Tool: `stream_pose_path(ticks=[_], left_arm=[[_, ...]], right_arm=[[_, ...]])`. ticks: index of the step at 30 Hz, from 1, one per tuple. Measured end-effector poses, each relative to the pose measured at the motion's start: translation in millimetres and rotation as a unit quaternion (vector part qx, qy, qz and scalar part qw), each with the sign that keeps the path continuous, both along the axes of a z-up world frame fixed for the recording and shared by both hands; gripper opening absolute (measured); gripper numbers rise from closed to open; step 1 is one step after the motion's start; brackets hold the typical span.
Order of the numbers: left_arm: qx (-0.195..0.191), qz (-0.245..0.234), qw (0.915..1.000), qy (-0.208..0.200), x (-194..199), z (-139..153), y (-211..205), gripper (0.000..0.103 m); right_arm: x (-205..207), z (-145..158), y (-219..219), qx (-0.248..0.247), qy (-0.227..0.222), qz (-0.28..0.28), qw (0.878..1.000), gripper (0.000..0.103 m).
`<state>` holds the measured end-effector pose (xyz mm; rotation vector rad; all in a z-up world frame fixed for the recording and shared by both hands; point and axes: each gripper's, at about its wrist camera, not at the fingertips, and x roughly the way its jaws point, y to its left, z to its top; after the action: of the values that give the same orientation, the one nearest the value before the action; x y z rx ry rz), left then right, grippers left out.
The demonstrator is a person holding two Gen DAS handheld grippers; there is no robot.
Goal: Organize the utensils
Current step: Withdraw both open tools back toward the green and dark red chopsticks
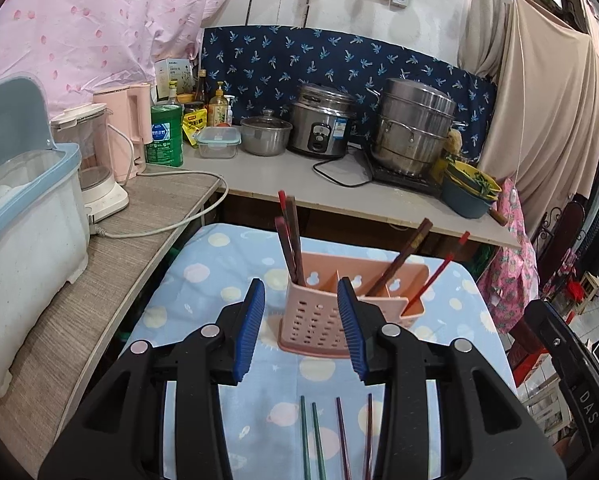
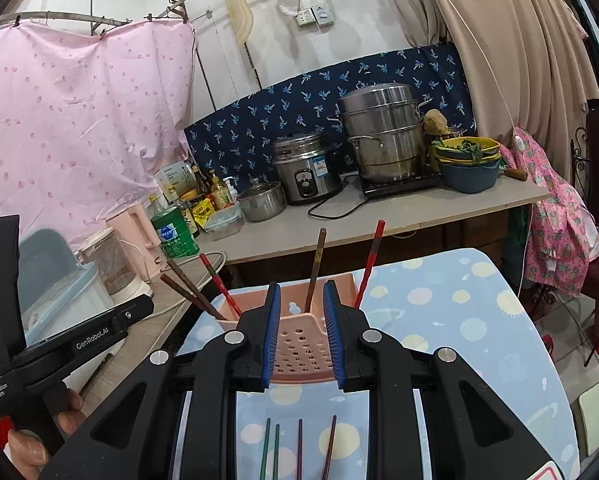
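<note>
A pink perforated utensil holder (image 1: 319, 320) stands on the blue patterned table cover (image 1: 203, 280); it also shows in the right wrist view (image 2: 299, 344). Several dark and red chopsticks (image 1: 289, 240) lean in its compartments. Two green chopsticks (image 1: 311, 436) and two purple chopsticks (image 1: 353, 436) lie flat on the cover below the grippers, also seen in the right wrist view (image 2: 295, 450). My left gripper (image 1: 301, 292) is open and empty, just in front of the holder. My right gripper (image 2: 299, 294) is open and empty, over the holder's front.
A counter (image 1: 283, 176) behind holds a rice cooker (image 1: 323, 124), steel steamer pot (image 1: 413, 132), small pot, bottles and bowls (image 1: 469, 192). A side shelf at left carries a dish box (image 1: 23, 216), kettles (image 1: 99, 152) and a cord. The left gripper body (image 2: 39, 344) shows at left.
</note>
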<state>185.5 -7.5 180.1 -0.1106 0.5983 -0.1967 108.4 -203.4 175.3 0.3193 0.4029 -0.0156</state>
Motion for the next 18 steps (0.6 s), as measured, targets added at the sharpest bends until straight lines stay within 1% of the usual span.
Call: stream_pose_path(ticks=[9, 18], left_arm=[[0.017, -0.009, 0.9997, 0.016, -22.9, -20.2, -0.8, 0.036], [0.031, -0.01, 0.9984, 0.046, -39.2, -50.0, 7.5, 0.036]], right_arm=[[-22.3, -19.3, 1.9, 0.001, 0.021, 0.0, 1.0, 0.022], [-40.1, -45.9, 7.6, -0.006, 0.056, 0.007, 0.998, 0.022]])
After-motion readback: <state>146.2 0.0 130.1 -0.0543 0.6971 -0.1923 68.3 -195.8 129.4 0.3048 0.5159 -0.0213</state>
